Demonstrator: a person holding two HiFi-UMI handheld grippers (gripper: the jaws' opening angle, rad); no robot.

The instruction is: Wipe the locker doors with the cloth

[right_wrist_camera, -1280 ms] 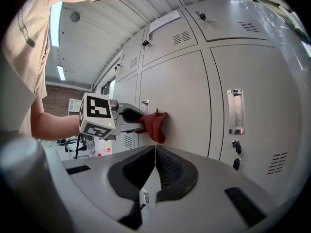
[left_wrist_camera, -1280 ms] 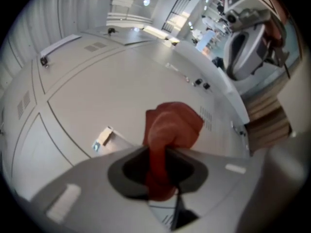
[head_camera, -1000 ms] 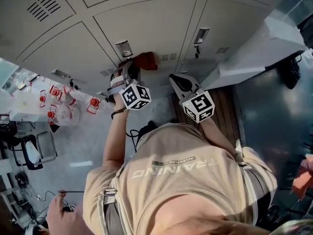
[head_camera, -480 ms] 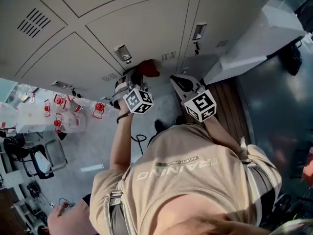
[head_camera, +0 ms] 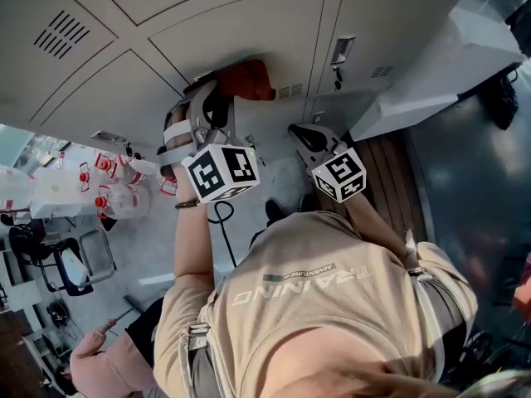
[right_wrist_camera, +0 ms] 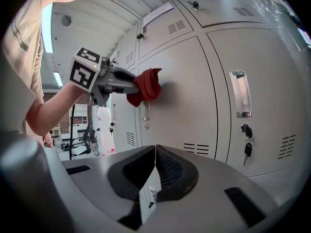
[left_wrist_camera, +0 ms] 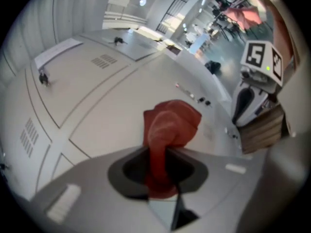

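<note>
The red cloth (left_wrist_camera: 170,123) is pinched in the left gripper (left_wrist_camera: 158,165). Its jaws are clamped on a gathered fold, and the loose end bunches out in front against the grey locker door (right_wrist_camera: 194,91). From the side it looks to be touching the panel about halfway up, left of the latch plate (right_wrist_camera: 240,93) and the hanging keys (right_wrist_camera: 248,149) on the neighbouring door.

To wipe well from here, I'd say the bunch should stay flat to the metal with steady pressure, so that the cloth does the rubbing and not the jaw tips. Long overlapping strokes across the panel would work, easing off near the vent slots (right_wrist_camera: 197,148) and the door edges, where the fabric could snag. Only a short tail of cloth is pinched, so a hard drag might pull it free.

The person's left forearm (right_wrist_camera: 51,111) reaches out from the shoulder with the elbow slightly bent. It carries the gripper roughly level, nose-on to the door.

The right gripper (right_wrist_camera: 155,152) sits lower and nearer the body. Its jaws are pressed together on nothing, and it points at the bottom of the lockers, well apart from the cloth. It seems to be simply parked out of the way.
</note>
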